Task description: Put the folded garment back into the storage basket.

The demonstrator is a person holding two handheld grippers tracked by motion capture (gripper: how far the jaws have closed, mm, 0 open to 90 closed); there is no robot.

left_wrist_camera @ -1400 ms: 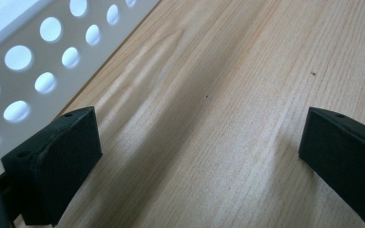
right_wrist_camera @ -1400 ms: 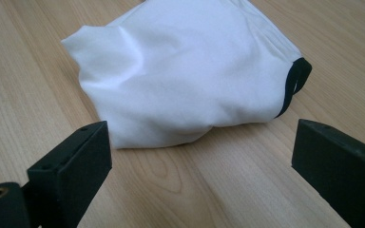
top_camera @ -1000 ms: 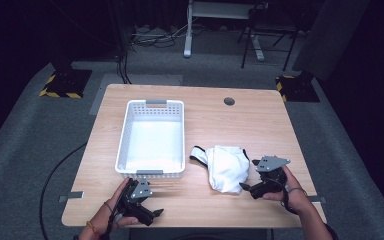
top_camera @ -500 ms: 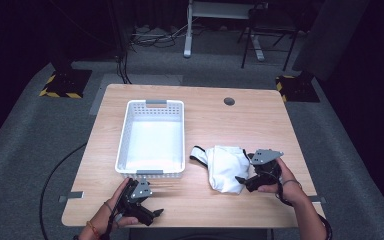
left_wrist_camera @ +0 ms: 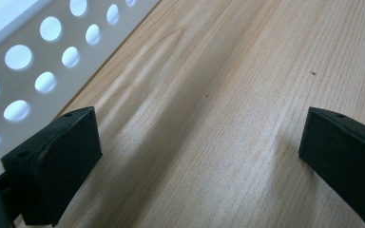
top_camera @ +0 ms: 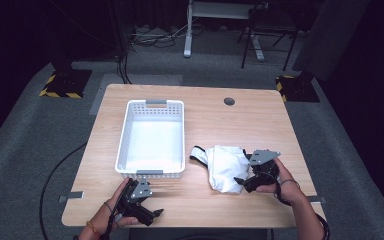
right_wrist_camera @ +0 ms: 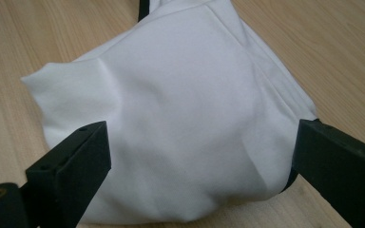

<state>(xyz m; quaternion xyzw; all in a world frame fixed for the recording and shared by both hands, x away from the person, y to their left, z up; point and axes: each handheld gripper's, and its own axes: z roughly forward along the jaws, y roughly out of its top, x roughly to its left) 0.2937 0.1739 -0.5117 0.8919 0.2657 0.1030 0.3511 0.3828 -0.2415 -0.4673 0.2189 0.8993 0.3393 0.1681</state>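
Note:
A crumpled white cloth [top_camera: 222,167] with a black trim lies on the wooden table [top_camera: 220,120], right of a white perforated basket [top_camera: 152,137]. My right gripper [top_camera: 241,181] is open at the cloth's right edge, its jaws spread on either side of the white cloth [right_wrist_camera: 180,118], close to or touching the fabric. My left gripper [top_camera: 155,212] rests open near the table's front edge, just below the basket. Bare wood lies between its jaws, with the basket's holed wall [left_wrist_camera: 33,61] to one side.
The basket is empty. A round cable hole [top_camera: 229,101] sits near the table's far edge. Grey carpet, yellow-black striped bases [top_camera: 62,82] and stand legs surround the table. Bare wood stretches between basket and cloth and along the far side.
My right gripper has moved left toward the cloth and now straddles its right edge. The left gripper has stayed put.

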